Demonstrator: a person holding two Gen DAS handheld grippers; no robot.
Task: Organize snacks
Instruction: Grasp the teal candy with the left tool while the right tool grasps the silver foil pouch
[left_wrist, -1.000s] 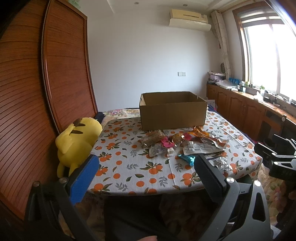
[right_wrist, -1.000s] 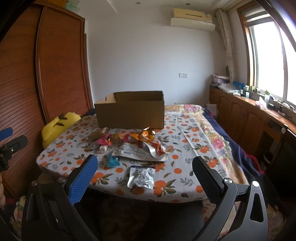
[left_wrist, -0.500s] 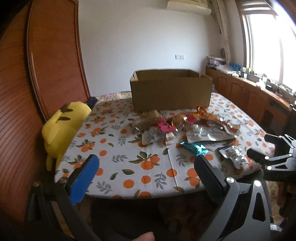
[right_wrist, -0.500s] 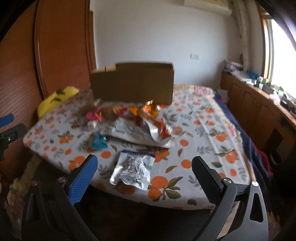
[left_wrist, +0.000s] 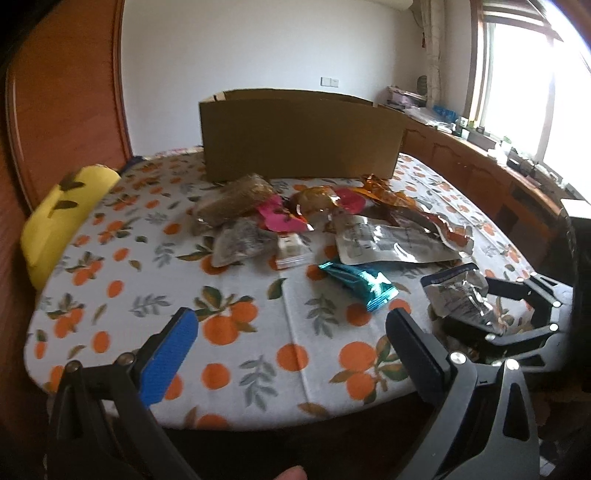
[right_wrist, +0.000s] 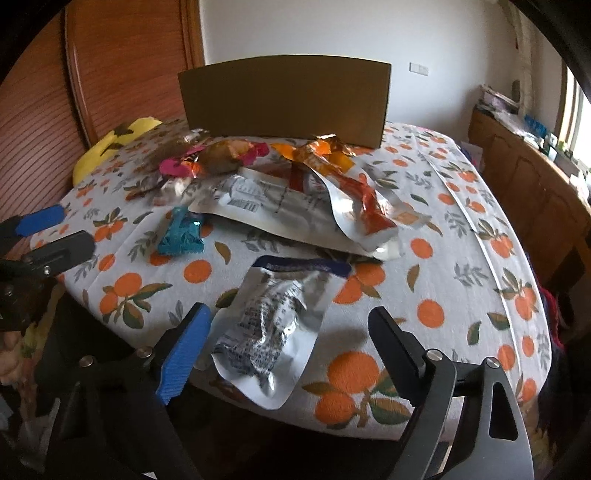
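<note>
Both hand-held grippers dropped closer | crinkly silver foil snack packet (right_wrist: 275, 325) lies lengthwise between right hand-held gripper (right_wrist: 284, 343) jaws, closing, not gripping | left hand-held gripper (left_wrist: 291, 336) open, empty, farther

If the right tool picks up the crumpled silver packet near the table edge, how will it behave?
The silver packet looks creased and thin, so it will probably flop and crumple. Its glossy foil may slip. It seems nearly flat, likely light. It lies between the closing right tool, untouched yet.
</note>
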